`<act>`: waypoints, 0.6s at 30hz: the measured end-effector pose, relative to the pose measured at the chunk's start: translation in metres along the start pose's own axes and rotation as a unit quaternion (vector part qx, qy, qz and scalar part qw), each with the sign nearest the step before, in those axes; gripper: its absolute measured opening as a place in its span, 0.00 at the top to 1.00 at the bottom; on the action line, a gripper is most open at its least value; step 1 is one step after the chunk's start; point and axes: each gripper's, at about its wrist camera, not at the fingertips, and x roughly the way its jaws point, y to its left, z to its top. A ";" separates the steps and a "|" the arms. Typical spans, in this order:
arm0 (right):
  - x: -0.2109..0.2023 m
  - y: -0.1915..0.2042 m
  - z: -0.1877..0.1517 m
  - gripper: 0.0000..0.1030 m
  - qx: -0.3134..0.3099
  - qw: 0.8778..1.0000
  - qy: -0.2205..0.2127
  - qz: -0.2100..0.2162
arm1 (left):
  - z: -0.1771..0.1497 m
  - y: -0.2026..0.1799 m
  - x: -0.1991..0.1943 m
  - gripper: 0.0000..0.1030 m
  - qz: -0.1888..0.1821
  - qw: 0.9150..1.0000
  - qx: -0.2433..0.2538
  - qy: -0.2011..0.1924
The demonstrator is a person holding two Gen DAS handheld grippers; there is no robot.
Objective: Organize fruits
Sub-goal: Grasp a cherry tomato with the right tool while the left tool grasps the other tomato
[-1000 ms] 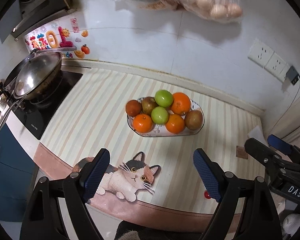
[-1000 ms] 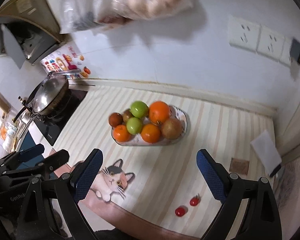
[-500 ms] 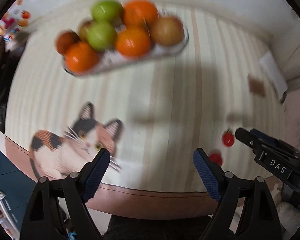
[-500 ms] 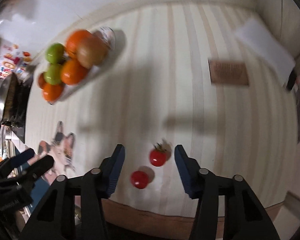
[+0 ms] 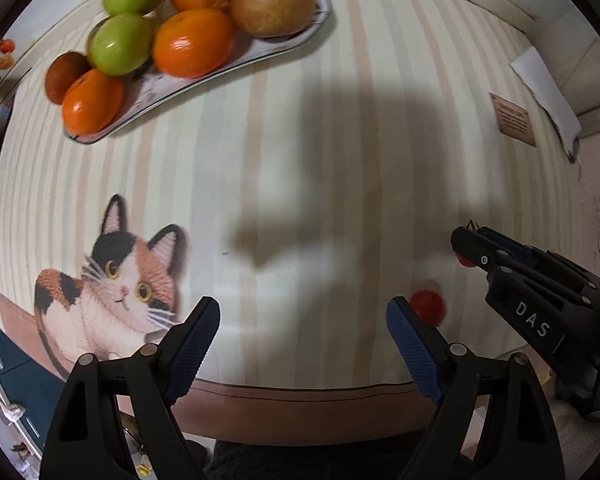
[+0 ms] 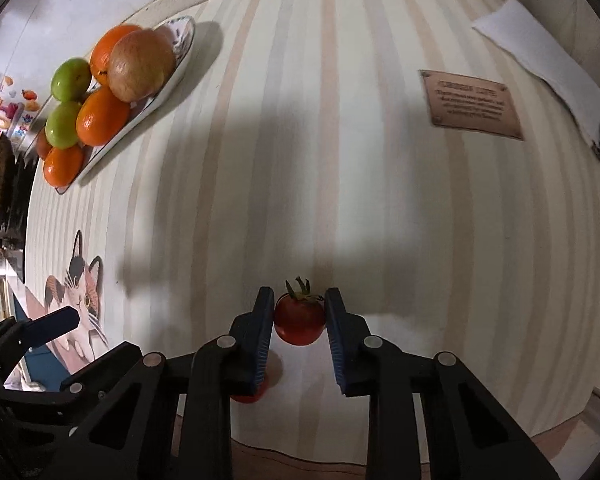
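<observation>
Far left on the table (image 5: 340, 128), the plate (image 5: 260, 50) already carries the oranges, green fruits and brown ones, so it reads as the drop-off spot. Your left tongs (image 5: 302, 342) hang wide apart, pointing down, nothing between the pads; the cat picture (image 5: 116, 292) sits under them and the loose tomato (image 5: 428, 306) lies just beside their right finger. Further right, your right tongs (image 6: 299, 322) are clamped on the stemmed tomato (image 6: 300, 316), pads pressing both sides, the fruit low at the table near the front edge. Step in hand: pick, grip made, lift not yet done. Next, probably raise it straight up without squeezing harder, since the skin looks soft, then carry it left to the plate. The loose tomato likely goes to your left tongs: shift right, straddle it, close.
</observation>
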 end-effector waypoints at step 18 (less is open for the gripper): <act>-0.030 -0.080 -0.032 0.73 0.106 0.994 -0.020 -0.006 | -0.007 -0.109 0.032 0.38 -0.046 0.992 0.110 0.037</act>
